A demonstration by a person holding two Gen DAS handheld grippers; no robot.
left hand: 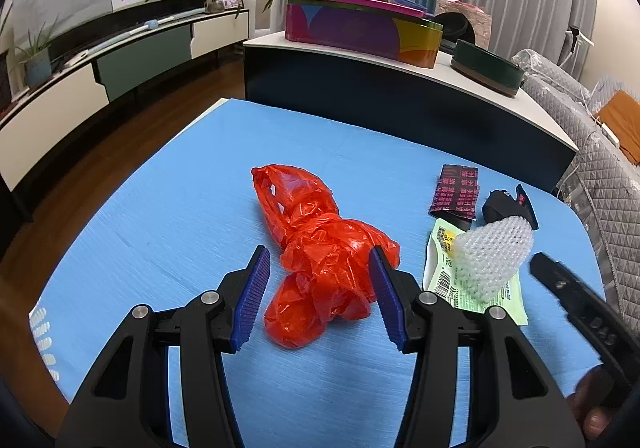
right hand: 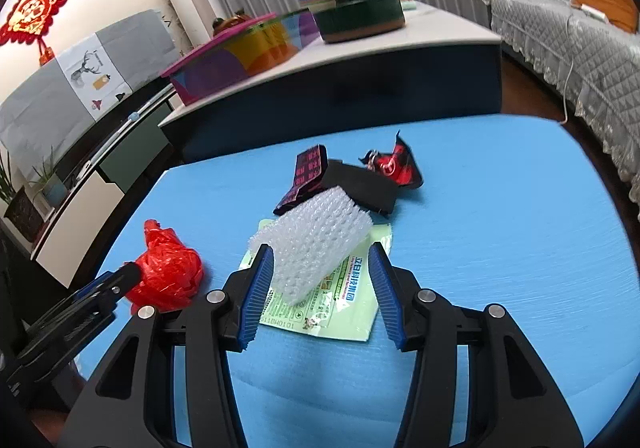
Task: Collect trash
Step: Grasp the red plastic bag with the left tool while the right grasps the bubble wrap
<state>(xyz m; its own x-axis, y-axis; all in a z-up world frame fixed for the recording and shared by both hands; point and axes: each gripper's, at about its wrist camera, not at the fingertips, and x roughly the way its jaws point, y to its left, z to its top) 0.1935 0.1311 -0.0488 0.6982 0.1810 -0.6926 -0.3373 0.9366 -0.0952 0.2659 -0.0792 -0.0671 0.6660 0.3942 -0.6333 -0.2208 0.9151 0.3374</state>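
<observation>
- Blue mat (left hand: 160, 216): the work surface I see in both views; all trash lies on it.
- Red plastic bag (left hand: 320, 252): crumpled and loose, lying between the spread fingers of my left gripper (left hand: 320, 296). Nothing is clamped. Risk, in my judgement: thin film may slide out or bunch to one side on closing.
- White foam net (right hand: 316, 244): rests on the green packet (right hand: 340, 304), between the wide-open fingers of my right gripper (right hand: 320, 296). Risk: closing may pinch both, or drag the packet along.
- Dark wrappers (right hand: 360, 180): piled just behind the net, untouched; a careless sweep could scatter them.
- Both grippers work near each other; collision is possible.
</observation>
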